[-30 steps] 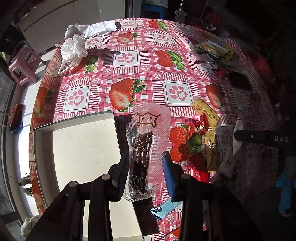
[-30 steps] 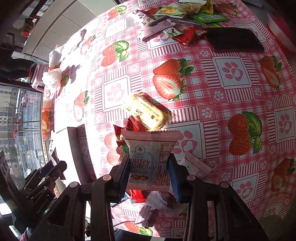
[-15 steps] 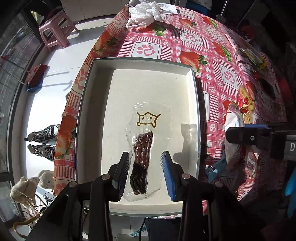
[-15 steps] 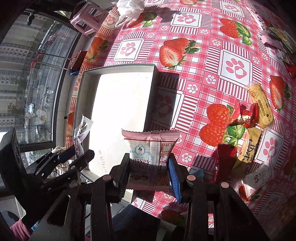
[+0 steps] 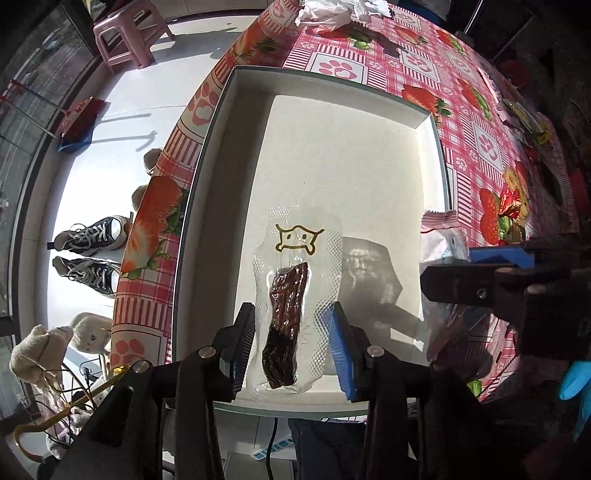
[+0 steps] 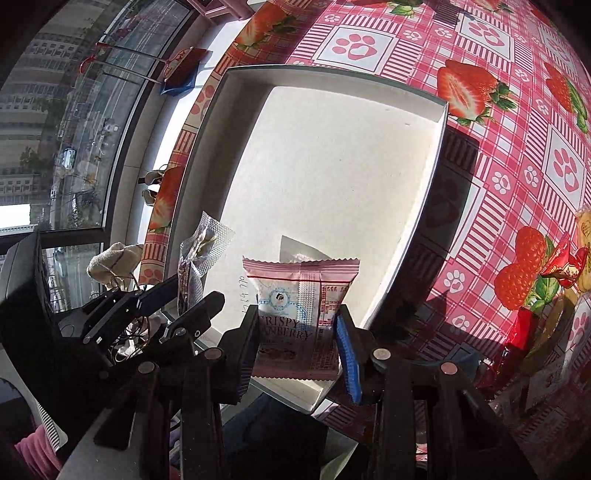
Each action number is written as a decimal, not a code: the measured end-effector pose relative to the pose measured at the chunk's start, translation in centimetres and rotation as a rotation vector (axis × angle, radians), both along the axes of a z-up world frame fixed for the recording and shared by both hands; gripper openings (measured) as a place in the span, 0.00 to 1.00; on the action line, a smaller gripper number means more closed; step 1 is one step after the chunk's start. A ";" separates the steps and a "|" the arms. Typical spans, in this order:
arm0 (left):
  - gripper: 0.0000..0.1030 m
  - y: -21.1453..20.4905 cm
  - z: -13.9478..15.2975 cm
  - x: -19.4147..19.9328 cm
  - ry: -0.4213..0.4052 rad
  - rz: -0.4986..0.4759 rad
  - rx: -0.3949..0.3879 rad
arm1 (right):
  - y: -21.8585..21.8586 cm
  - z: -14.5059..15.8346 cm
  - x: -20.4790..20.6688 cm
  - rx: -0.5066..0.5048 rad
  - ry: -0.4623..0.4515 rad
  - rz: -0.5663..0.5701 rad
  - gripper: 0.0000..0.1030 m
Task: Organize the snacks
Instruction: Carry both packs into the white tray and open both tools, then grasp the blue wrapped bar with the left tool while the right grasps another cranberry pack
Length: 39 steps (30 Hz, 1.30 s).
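My left gripper (image 5: 291,347) is shut on a clear packet of dark dried meat (image 5: 288,317) and holds it over the near end of the white tray (image 5: 369,92). My right gripper (image 6: 299,332) is shut on a pink crispy cranberry packet (image 6: 299,295) over the tray's (image 6: 332,74) near right corner. The right gripper and its packet (image 5: 439,240) show at the right of the left wrist view. The left gripper (image 6: 184,299) and its meat packet (image 6: 195,254) show at the left of the right wrist view.
The tray sits at the edge of a table with a pink strawberry cloth (image 6: 517,110). Loose snacks (image 6: 565,258) lie on the cloth to the right. Below the table edge are sneakers (image 5: 88,251), plush toys (image 5: 55,343) and a pink stool (image 5: 129,33).
Both grippers have carried their packets from over the cloth to over the tray, now side by side at its near end.
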<state>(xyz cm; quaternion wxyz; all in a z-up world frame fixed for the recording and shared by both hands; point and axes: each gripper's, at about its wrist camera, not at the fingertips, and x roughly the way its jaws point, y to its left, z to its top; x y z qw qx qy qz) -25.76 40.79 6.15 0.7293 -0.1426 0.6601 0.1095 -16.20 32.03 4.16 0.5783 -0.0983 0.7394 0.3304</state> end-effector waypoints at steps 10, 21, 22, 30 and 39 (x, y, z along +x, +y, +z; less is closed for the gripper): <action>0.77 0.5 0.4 0.6 0.008 0.016 0.024 | -2.3 0.0 1.8 -0.086 -0.015 -0.056 0.99; 0.77 -2.4 2.0 3.2 -0.012 -0.074 0.046 | -11.4 -0.6 5.5 -0.158 0.008 -0.279 0.99; 0.77 -2.8 2.1 3.5 -0.013 -0.086 0.047 | -12.3 -0.6 5.7 -0.162 0.012 -0.298 0.99; 0.77 -6.4 3.2 6.3 -0.025 -0.200 0.064 | -19.0 -0.4 6.7 -0.168 0.029 -0.437 0.99; 0.77 -12.1 2.1 8.8 0.015 -0.347 0.030 | -28.4 -1.9 5.6 -0.216 0.063 -0.638 0.99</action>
